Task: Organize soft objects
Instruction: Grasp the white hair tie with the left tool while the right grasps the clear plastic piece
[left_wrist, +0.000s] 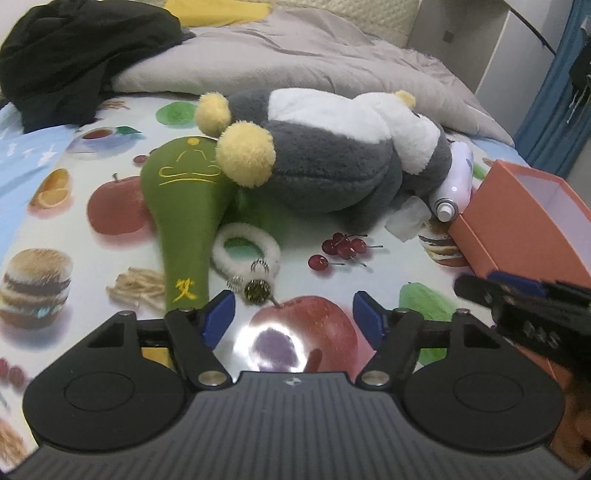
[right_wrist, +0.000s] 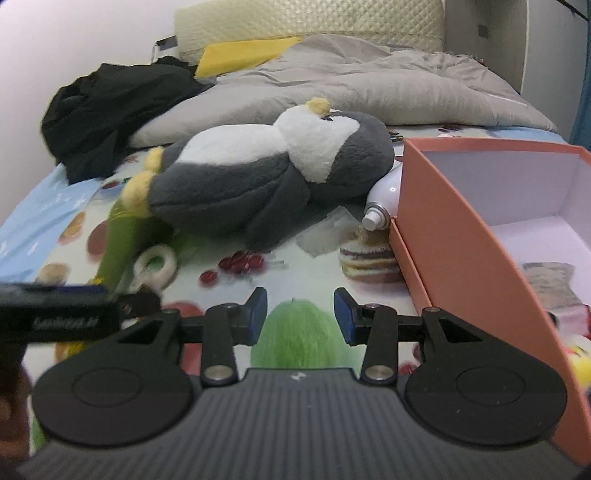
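My left gripper (left_wrist: 293, 317) and right gripper (right_wrist: 300, 316) are both hovering parted and empty over bare printed sheet (left_wrist: 55, 229). The penguin plush (left_wrist: 332, 158) is lying ahead, the orange box (right_wrist: 461, 229) edging my right.

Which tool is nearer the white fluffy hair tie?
Left. The left tool sits just short of the hair tie; the right tool is off beside the orange box.

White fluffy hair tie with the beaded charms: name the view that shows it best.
Left wrist view. The white fluffy ring-shaped hair tie lies sharp and whole there, beside the green felt paddle, its beaded charms clear. The right wrist view shows it blurred and small at the left, charms indistinct.
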